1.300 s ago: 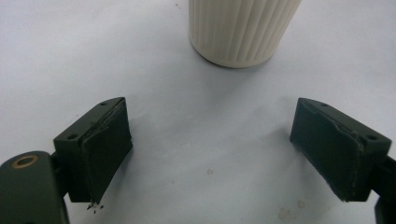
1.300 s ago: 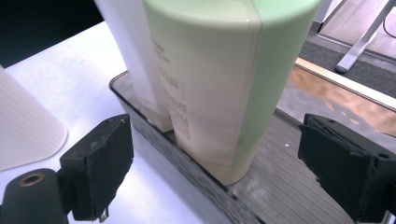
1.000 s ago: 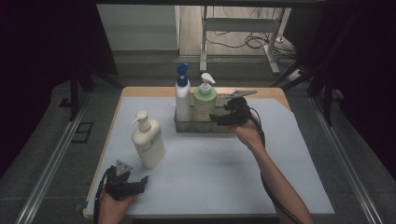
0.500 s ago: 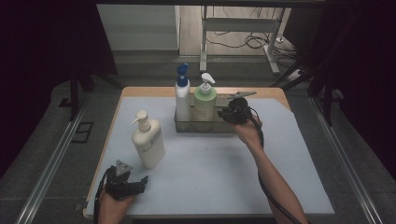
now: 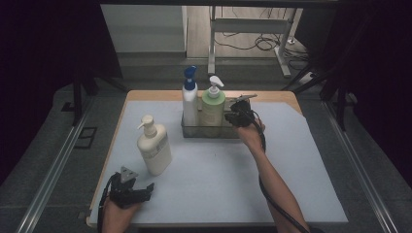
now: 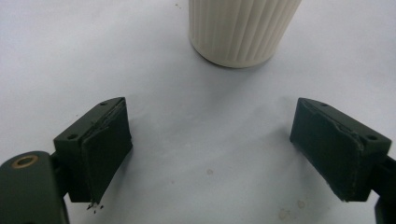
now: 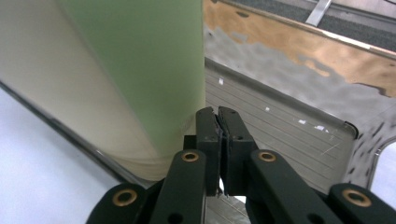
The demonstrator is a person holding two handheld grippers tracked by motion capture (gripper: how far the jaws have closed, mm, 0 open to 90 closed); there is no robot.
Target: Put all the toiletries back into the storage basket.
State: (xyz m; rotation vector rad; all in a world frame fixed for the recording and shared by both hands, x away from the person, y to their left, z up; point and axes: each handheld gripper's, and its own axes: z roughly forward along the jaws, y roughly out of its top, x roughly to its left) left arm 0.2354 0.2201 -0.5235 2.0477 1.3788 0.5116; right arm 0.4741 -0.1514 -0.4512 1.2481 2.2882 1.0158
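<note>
Right gripper view: the right gripper (image 7: 218, 135), jaws just pressed together on the tray's (image 7: 280, 121) clear wall at centre frame, beside the green bottle (image 7: 140, 60); the left gripper (image 6: 210, 154) stands spread.

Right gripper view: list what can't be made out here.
- Green bottle: pump and top cut off by the upper edge, body blurred by closeness.
- Clear tray: near wall hidden behind the right gripper, its jaws closed.
- White bottle: label too small in the high view.
</note>
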